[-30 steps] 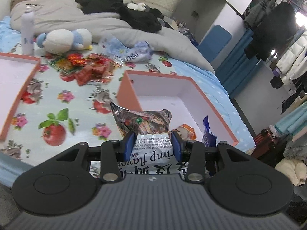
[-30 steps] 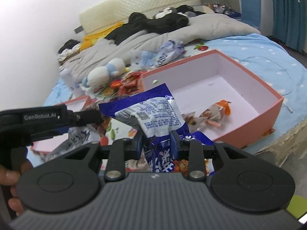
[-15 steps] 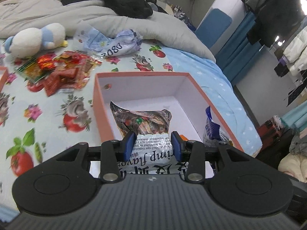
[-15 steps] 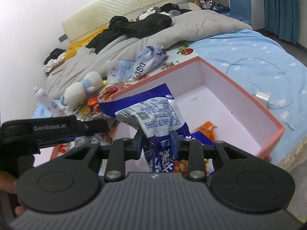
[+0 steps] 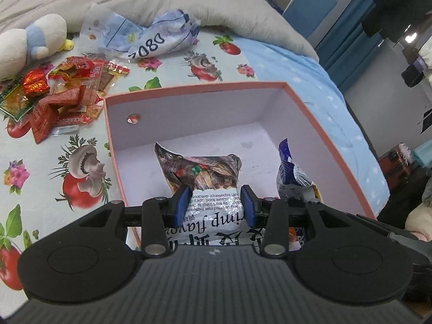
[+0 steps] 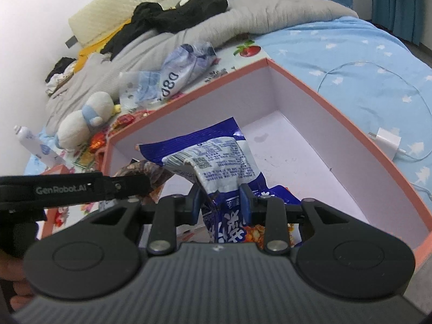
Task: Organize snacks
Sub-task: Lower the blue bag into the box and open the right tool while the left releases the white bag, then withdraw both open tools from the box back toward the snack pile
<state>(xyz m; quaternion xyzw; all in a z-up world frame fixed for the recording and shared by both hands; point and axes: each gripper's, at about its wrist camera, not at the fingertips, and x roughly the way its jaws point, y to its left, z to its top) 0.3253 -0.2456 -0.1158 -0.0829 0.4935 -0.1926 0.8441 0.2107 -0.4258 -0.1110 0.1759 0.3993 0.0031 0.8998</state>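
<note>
The brown shrimp snack bag [image 5: 205, 178] is pinched by its lower half in the left gripper [image 5: 214, 205], and the blue snack bag [image 6: 216, 167] is pinched the same way in the right gripper [image 6: 221, 202]; both bags hang over the open pink box [image 5: 321, 124], side by side, with neither yet resting on its white floor as far as I can judge. To finish this step well, I would lower each bag until its bottom edge touches the floor, keep the 2 bags apart so they do not crumple against each other, then part the jaws and lift straight out, clear of the box walls. The near corner of the box is hidden behind both gripper bodies, so what already lies there is unclear; only a scrap of orange wrapper [image 6: 253, 229] shows. More red snack packets [image 5: 64, 94] lie on the printed cloth [image 5: 172, 67] beside the box, near a plush toy [image 5: 29, 43].
</note>
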